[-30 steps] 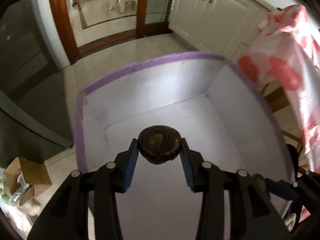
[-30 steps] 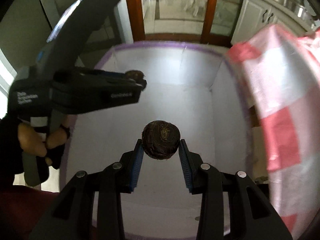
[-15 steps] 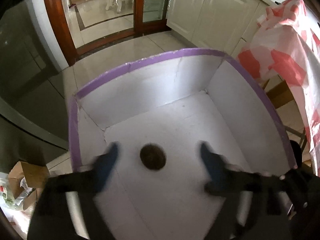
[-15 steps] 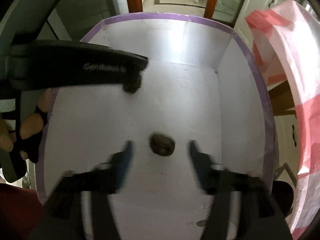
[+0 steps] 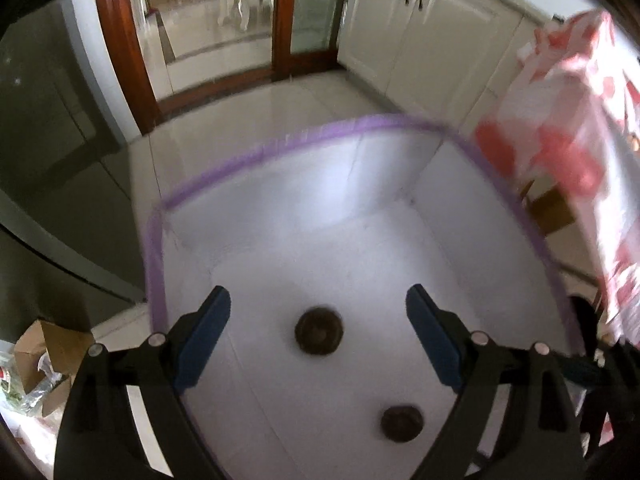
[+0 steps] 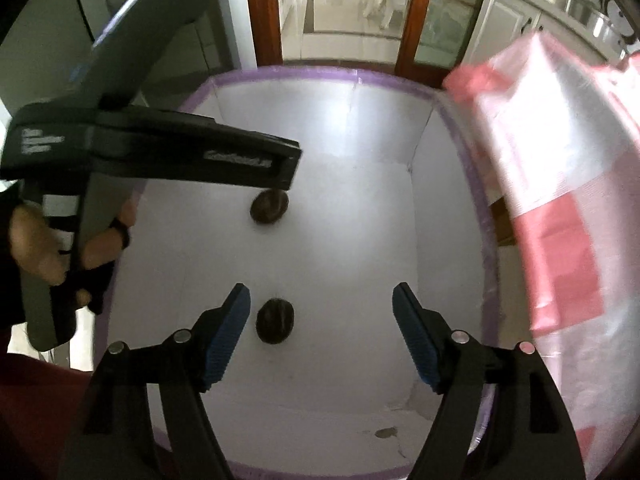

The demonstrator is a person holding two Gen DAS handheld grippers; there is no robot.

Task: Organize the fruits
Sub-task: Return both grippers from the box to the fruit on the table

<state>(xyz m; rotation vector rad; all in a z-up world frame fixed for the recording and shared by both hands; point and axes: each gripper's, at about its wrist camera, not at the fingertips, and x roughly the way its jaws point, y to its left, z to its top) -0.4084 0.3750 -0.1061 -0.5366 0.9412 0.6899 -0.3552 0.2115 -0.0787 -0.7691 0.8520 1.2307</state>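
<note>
Left tongs [image 5: 318, 322]: jaws spread wide after just opening, blue pads [image 5: 204, 336] gripping nothing, hanging over the white box.
Right tongs [image 6: 322, 330]: jaws wide apart, having just opened further; nothing pressed between them.
Fruit under right tongs [image 6: 276, 320]: dark, round, wrinkled, lying on the box floor below the gap, nearer the left pad, untouched.
Fruit under left tongs [image 5: 319, 330]: dark and round, on the box floor, below the middle of the gap, clear of both pads.
Box [image 6: 360, 120]: white walls, purple-taped rim, open top, lying beneath both tongs.
Hand [image 6: 36, 248]: grips the left tongs' handle, left of the right tongs.
Cloth [image 6: 560, 200]: pink and white, hanging beside the box to the right of the tongs.
Beyond the box: tiled floor [image 5: 248, 112], wooden door frame [image 5: 120, 52], white cabinets [image 5: 420, 32].
</note>
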